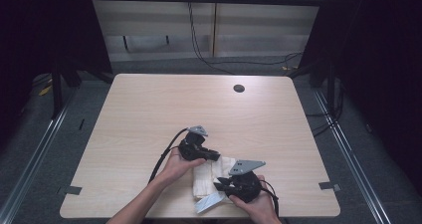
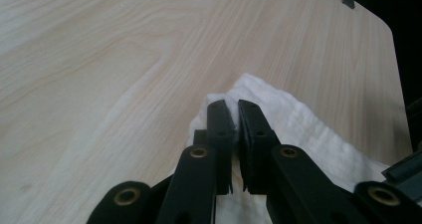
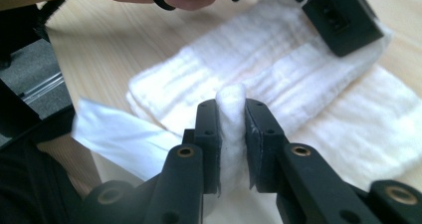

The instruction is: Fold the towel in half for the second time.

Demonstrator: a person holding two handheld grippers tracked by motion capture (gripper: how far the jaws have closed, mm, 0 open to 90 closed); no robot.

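Note:
A folded white cloth [image 1: 208, 173] lies near the front edge of the wooden table [image 1: 149, 114], with a flat white tag [image 1: 209, 202] sticking out at its near end. My left gripper [image 1: 216, 156] sits at the cloth's far corner. In the left gripper view its jaws [image 2: 235, 109] stand almost together with a thin edge of the cloth [image 2: 298, 119] pinched between them. My right gripper [image 1: 220, 184] is at the cloth's near side. In the right gripper view it [image 3: 231, 107] is shut on a raised fold of the cloth [image 3: 298, 74], next to the tag [image 3: 119, 139].
A round cable hole [image 1: 239, 88] sits at the table's far side. Tape marks [image 1: 73, 189] [image 1: 329, 186] are stuck on the floor by the front corners. Cables hang behind the table, and dark frames stand at both sides.

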